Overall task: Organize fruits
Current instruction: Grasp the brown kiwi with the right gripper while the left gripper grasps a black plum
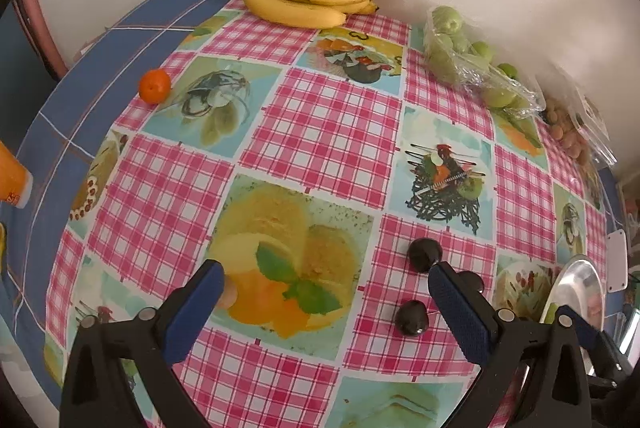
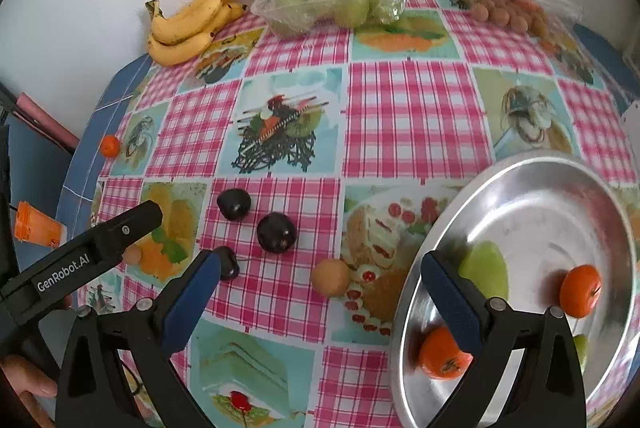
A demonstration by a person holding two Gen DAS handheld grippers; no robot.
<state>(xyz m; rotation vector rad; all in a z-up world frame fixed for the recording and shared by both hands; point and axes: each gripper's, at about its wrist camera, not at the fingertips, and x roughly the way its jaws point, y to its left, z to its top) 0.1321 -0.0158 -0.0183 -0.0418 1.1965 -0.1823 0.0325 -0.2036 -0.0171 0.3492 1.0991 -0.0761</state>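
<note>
On the checked tablecloth (image 2: 416, 107), the steel plate (image 2: 520, 187) is seen at 4 o'clock, perhaps for collecting fruit; oranges (image 2: 580, 290) lie inside. Dark plums (image 2: 277, 232) wait at 9 o'clock. Both the right gripper (image 2: 320, 280) and the left gripper (image 1: 326, 282) are spread, nothing pinched.

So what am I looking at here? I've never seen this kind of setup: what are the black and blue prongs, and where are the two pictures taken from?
Each picture comes from a fisheye camera mounted on a hand-held gripper, looking out along its two blue-padded fingers. A person carries one gripper in each hand; there is no robot arm. The left gripper and right gripper are both open and hold nothing.

On the checked tablecloth lie bananas, a plastic tray of green fruit, a second clear pack of small tan fruit, dark plums, a small tan fruit and a lone orange. The metal plate already holds two oranges and green fruit.
</note>
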